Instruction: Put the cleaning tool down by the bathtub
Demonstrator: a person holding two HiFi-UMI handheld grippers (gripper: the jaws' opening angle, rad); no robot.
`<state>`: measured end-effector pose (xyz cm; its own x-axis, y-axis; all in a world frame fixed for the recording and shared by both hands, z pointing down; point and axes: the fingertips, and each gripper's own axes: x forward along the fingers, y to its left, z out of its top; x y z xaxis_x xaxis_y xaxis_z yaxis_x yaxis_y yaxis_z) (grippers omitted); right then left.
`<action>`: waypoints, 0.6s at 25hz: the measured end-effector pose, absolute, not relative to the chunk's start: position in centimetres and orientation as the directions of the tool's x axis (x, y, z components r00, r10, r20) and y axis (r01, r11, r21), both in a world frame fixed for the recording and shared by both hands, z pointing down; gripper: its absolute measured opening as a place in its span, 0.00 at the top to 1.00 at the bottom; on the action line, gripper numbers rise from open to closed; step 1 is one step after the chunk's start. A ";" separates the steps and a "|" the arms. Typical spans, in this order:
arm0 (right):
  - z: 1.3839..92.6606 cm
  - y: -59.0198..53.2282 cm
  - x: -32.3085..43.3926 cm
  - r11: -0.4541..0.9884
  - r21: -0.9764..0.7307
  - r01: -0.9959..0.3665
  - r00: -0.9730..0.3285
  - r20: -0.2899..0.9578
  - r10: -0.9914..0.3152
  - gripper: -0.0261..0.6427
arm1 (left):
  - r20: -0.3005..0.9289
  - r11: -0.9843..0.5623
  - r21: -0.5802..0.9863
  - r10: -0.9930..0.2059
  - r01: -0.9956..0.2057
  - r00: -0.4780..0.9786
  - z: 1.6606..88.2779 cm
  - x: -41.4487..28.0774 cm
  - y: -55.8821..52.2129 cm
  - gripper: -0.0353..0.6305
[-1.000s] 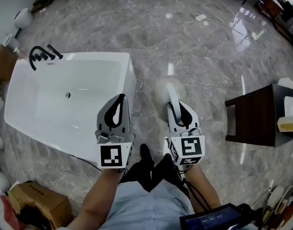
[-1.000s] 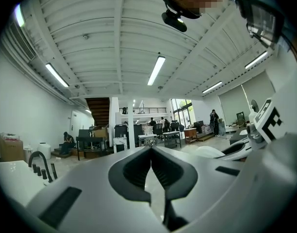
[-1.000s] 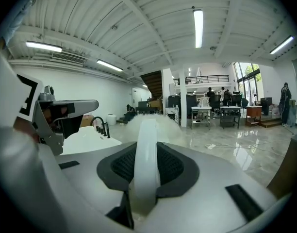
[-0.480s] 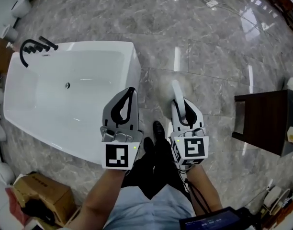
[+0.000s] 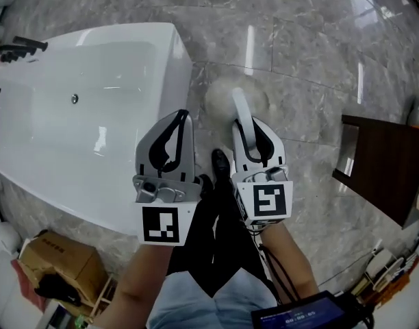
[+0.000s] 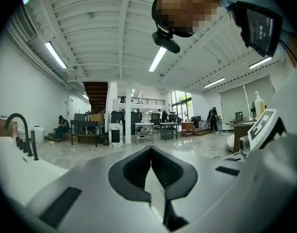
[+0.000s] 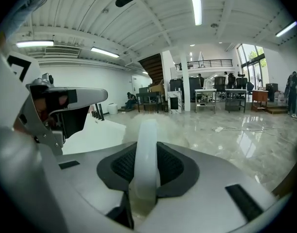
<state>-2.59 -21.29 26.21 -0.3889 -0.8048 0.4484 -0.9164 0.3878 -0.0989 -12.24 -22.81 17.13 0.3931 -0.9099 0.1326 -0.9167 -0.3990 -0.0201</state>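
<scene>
The cleaning tool [image 5: 222, 99] is a white handle with a pale fluffy round head. My right gripper [image 5: 246, 125] is shut on its handle [image 7: 147, 152], and the head hangs blurred over the marble floor just right of the white bathtub [image 5: 179, 60]. My left gripper [image 5: 181, 116] is shut with nothing in it [image 6: 150, 150]. It hovers at the tub's near right corner, side by side with the right gripper. From the right gripper view the left gripper [image 7: 66, 106] shows at the left, with the tub's rim behind it.
A black faucet [image 5: 16, 46] stands at the tub's far left end. A dark wooden table [image 5: 387, 166] is at the right, a cardboard box [image 5: 55, 262] at the lower left. The person's black shoe [image 5: 220, 163] rests on the floor between the grippers.
Both grippers have sunk toward the floor, the right one still gripping the tool. The tool's head has come down closer to the tub's right side.
</scene>
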 end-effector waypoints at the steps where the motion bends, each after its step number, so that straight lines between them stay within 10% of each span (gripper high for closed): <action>1: 27.5 -21.6 -2.8 0.389 -0.100 -0.916 -0.390 0.456 -0.800 0.81 | 0.145 -0.395 -0.016 -0.910 -0.919 0.388 18.7 -12.4 -23.1 0.92; 15: 42.8 -24.5 -3.2 0.348 -0.126 -0.929 -0.359 0.543 -0.759 0.81 | 0.210 -0.323 0.023 -0.924 -0.946 0.320 34.5 -13.3 -26.8 0.92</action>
<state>-3.21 -24.48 42.78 -0.3587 -0.7590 0.5434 -0.9288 0.3485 -0.1264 -13.32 -26.78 34.54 0.3202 -0.9239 0.2095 -0.9462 -0.3228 0.0230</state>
